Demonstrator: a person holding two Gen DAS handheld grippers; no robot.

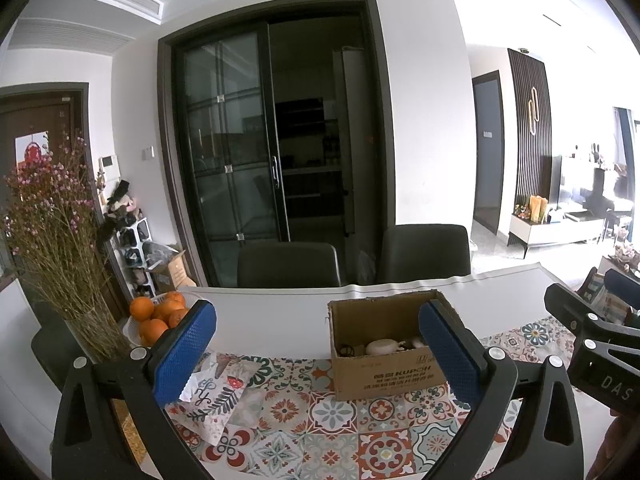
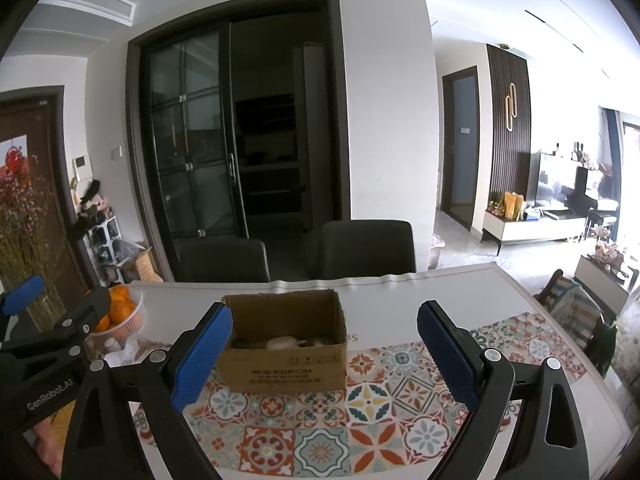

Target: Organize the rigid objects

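An open brown cardboard box [image 1: 384, 372] stands on the patterned tablecloth [image 1: 332, 412]. Inside lie a white rounded object [image 1: 382, 346] and small dark items. The box also shows in the right wrist view [image 2: 288, 372], with the white object [image 2: 280, 343] partly hidden by its front wall. My left gripper [image 1: 320, 356] is open and empty, held above the table in front of the box. My right gripper [image 2: 324, 356] is open and empty, also in front of the box. Each gripper shows at the edge of the other's view.
A white basket of oranges [image 1: 158, 316] and a vase of dried flowers [image 1: 60, 240] stand at the table's left. A folded patterned cloth [image 1: 216, 396] lies near the left fingers. Two dark chairs [image 1: 288, 266] stand behind the table. The tablecloth also shows in the right wrist view [image 2: 320, 420].
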